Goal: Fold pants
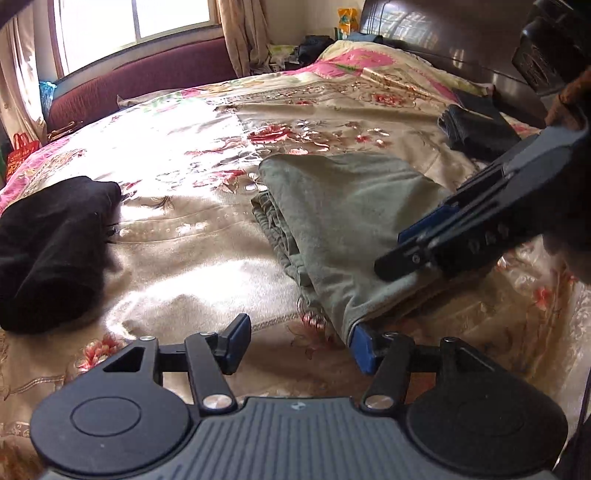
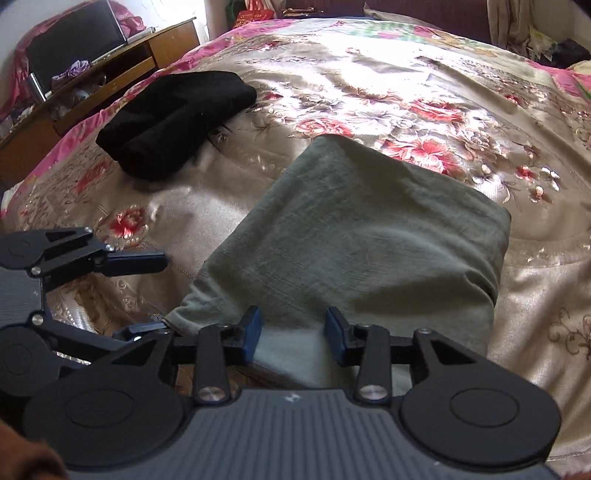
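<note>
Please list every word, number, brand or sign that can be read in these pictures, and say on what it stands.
No text can be read with certainty.
red bag: light print, too blurred to read.
orange and green box: too small to read.
red boxes: gold print, too blurred to read.

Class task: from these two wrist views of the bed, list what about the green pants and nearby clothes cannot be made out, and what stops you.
- Green pants, right wrist view: near edge hidden behind the right gripper.
- Inner layers, left wrist view: only edges show under the top layer.
- Black garment: cut off by the left edge.
- Dark item: partly behind the right gripper.
</note>
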`<state>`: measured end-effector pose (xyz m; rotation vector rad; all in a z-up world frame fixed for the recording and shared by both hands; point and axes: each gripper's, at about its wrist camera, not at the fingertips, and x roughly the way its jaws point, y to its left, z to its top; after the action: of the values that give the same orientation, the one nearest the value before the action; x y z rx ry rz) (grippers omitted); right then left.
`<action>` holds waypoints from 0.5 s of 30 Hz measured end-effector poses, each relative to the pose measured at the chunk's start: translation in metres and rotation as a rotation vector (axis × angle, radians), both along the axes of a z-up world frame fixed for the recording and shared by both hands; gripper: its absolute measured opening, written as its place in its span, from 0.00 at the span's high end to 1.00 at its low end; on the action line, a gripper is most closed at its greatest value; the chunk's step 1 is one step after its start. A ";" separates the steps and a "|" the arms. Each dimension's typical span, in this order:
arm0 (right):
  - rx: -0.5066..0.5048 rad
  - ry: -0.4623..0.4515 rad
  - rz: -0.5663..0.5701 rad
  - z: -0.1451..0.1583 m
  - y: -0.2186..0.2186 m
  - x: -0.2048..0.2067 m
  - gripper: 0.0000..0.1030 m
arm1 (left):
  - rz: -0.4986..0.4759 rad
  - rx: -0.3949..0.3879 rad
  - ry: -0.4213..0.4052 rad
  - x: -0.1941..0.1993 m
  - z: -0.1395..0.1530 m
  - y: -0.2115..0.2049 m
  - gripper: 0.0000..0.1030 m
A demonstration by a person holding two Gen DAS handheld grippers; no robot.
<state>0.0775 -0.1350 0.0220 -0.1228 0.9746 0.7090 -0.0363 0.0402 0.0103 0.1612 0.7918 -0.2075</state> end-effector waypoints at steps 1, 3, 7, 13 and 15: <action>0.014 -0.002 -0.024 0.001 -0.008 0.001 0.62 | -0.006 0.023 0.001 -0.005 0.002 0.000 0.31; 0.045 -0.005 -0.075 0.003 -0.025 0.004 0.62 | 0.007 0.079 -0.006 -0.011 0.005 0.003 0.31; 0.099 -0.006 -0.198 -0.003 -0.059 0.013 0.62 | 0.051 0.037 -0.025 -0.006 0.022 0.012 0.31; 0.177 0.023 -0.335 -0.014 -0.092 0.027 0.61 | -0.026 0.002 -0.091 0.049 0.033 -0.018 0.30; 0.192 0.005 -0.348 -0.012 -0.099 0.027 0.61 | -0.051 0.013 -0.068 0.073 0.025 -0.027 0.30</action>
<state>0.1045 -0.2336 0.0096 0.2131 0.8981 0.4780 0.0367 0.0134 0.0353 0.1997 0.7216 -0.2436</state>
